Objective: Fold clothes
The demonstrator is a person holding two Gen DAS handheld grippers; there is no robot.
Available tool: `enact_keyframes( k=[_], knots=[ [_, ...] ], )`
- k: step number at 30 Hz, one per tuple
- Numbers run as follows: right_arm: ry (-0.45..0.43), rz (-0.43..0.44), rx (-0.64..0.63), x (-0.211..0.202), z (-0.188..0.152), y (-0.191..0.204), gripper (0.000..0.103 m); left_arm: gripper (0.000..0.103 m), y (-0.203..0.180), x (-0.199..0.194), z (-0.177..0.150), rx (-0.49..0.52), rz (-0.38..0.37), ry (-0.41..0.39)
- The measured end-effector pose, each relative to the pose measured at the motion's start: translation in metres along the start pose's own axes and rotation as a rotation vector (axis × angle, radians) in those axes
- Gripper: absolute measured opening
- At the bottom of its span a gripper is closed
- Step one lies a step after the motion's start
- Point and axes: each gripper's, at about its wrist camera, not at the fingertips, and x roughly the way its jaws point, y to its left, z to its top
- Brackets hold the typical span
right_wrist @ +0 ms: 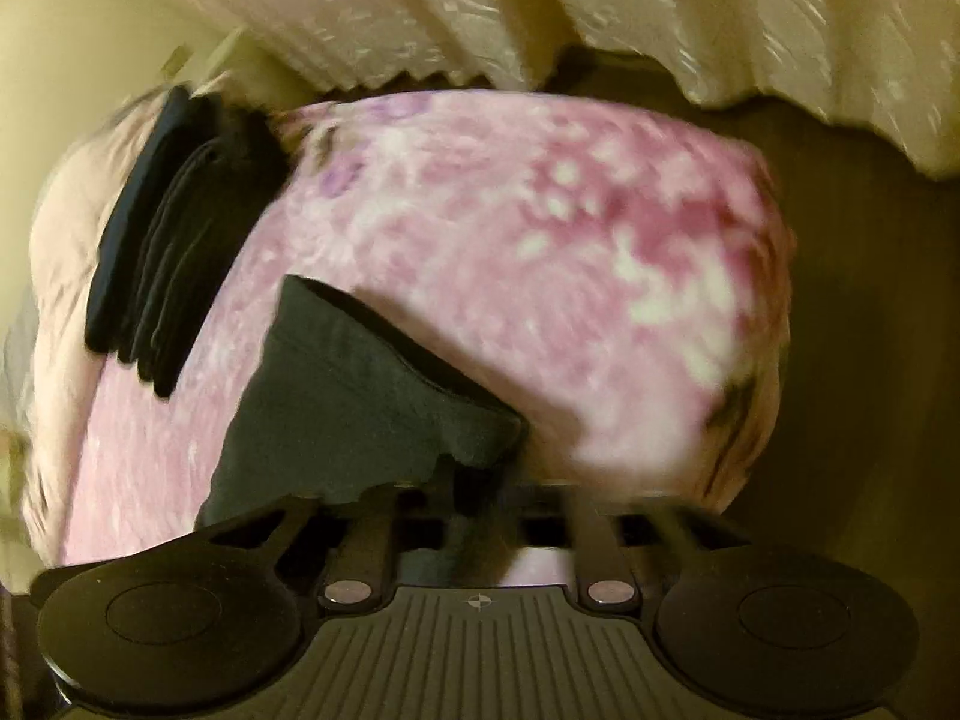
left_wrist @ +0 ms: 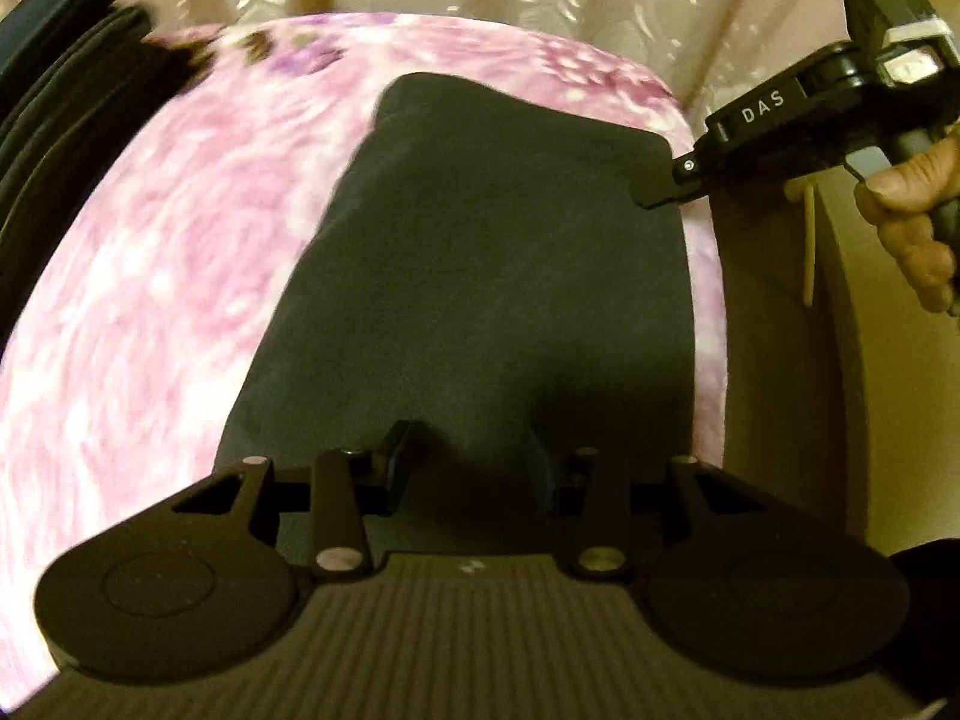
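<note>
A dark grey garment (left_wrist: pixel 492 252) lies spread on a pink floral bed cover (left_wrist: pixel 150 300). My left gripper (left_wrist: pixel 471 456) is open, its fingers apart just over the garment's near edge. My right gripper (left_wrist: pixel 657 195) shows in the left wrist view at the garment's far right corner, jaws together on the cloth. In the right wrist view the garment (right_wrist: pixel 354 384) rises in a raised fold to my right gripper (right_wrist: pixel 480 498), which is shut on its corner.
A stack of folded dark clothes (right_wrist: pixel 162 246) lies at the left end of the bed; it also shows in the left wrist view (left_wrist: pixel 60 78). Pale curtains (right_wrist: pixel 660 12) hang behind. The bed's right edge (left_wrist: pixel 714 300) drops off beside the garment.
</note>
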Motion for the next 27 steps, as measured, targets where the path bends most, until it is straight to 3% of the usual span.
enact_keyframes(
  k=[1, 6, 9, 11, 13, 16, 18, 21, 27],
  knots=[
    [-0.027, -0.027, -0.048, -0.010, 0.001, 0.008, 0.062, 0.036, 0.006, -0.011, -0.009, -0.031, 0.010, -0.007],
    [-0.054, -0.066, -0.324, -0.042, -0.008, 0.071, 0.062, 0.043, 0.059, -0.066, -0.063, -0.192, 0.091, -0.053],
    [0.013, 0.026, -0.456, -0.023, -0.023, 0.125, 0.062, 0.046, 0.104, -0.083, -0.101, -0.218, 0.170, -0.065],
    [0.059, 0.075, -0.544, 0.000, -0.036, 0.160, 0.062, 0.046, 0.132, -0.079, -0.120, -0.206, 0.177, -0.050],
    [0.108, 0.112, -0.629, 0.028, -0.049, 0.189, 0.062, 0.046, 0.157, -0.068, -0.136, -0.182, 0.139, -0.041],
    [0.174, 0.066, -0.719, 0.071, -0.064, 0.210, 0.062, 0.046, 0.174, -0.047, -0.145, -0.136, 0.024, -0.061],
    [0.202, -0.036, -0.733, 0.092, -0.068, 0.210, 0.062, 0.046, 0.172, -0.036, -0.142, -0.083, -0.033, -0.079],
    [0.200, -0.210, -0.660, 0.088, -0.062, 0.188, 0.062, 0.046, 0.168, -0.023, -0.135, -0.002, -0.091, -0.105],
    [0.220, -0.244, -0.666, 0.076, -0.066, 0.193, 0.062, 0.045, 0.177, 0.004, -0.111, 0.096, -0.265, -0.117]
  ],
)
